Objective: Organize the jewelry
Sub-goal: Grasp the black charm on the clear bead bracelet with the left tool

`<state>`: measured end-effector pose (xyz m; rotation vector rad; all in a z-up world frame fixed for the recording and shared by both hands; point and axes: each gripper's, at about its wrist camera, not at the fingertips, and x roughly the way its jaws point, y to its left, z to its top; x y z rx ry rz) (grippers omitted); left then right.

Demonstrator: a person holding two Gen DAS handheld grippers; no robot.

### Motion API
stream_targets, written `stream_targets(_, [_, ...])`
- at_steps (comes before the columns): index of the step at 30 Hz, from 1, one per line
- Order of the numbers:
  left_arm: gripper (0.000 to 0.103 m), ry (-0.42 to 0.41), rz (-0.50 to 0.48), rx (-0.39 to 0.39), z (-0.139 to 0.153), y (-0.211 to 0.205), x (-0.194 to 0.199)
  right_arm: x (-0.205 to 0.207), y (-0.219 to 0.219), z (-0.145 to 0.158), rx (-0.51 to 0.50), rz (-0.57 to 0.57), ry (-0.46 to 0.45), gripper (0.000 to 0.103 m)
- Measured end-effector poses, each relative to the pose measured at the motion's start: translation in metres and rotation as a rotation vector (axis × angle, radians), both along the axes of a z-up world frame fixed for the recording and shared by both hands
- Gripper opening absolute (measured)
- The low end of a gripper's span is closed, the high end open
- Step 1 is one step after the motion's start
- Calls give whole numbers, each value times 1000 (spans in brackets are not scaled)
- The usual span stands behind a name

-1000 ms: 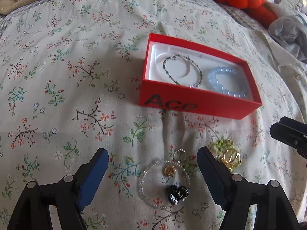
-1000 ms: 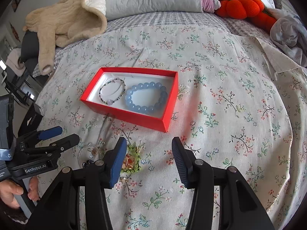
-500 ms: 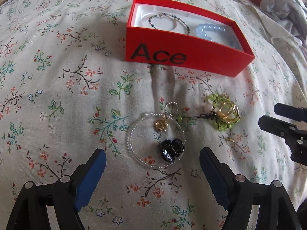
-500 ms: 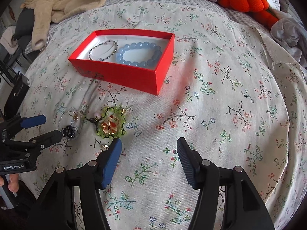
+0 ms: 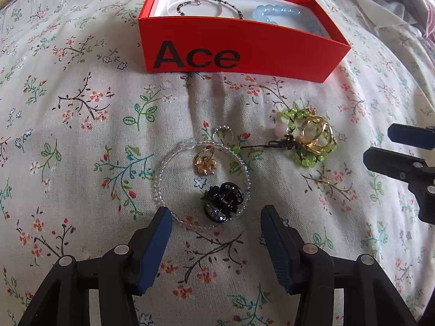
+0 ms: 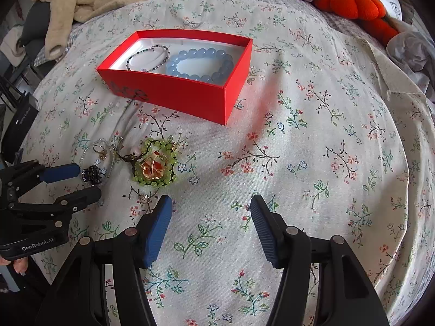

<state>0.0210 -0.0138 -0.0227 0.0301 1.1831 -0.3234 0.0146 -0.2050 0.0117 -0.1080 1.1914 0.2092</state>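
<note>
A red box (image 5: 244,51), open-topped and marked "Ace", is seen at upper centre of the left wrist view. Inside it, a dark beaded bracelet (image 5: 209,5) lies left of a pale blue bead bracelet (image 5: 282,13). Below the box, a clear bead bracelet (image 5: 160,179) encircles a gold ring (image 5: 204,161) and a black hair clip (image 5: 224,202). A green bead bracelet (image 5: 307,160) with gold rings (image 5: 315,134) lies to the right.

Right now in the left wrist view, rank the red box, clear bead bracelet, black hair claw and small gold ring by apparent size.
1. Red box
2. Clear bead bracelet
3. Black hair claw
4. Small gold ring
The claw lies nearer the camera, so its lead over the ring is uncertain.
</note>
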Motion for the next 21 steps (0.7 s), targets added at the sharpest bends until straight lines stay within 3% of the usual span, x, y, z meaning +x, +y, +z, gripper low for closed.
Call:
stream_targets(7, [37, -11, 16, -2, -3, -5, 7, 0, 0, -1, 0, -1, 3, 63])
stream_targets(9, [20, -10, 14, -9, -2, -5, 7, 0, 0, -1, 0, -1, 3, 63])
stream_targets(11, [13, -14, 16, -13, -1, -4, 6, 1, 1, -2, 0, -1, 4, 63])
stream_targets(19, [12, -30, 23, -39, 9, 4, 5, 4, 5, -6, -2, 0, 12, 63])
stream_targets(21, [0, -30, 22, -45, 10, 6, 4, 5, 6, -7, 1, -1, 17, 63])
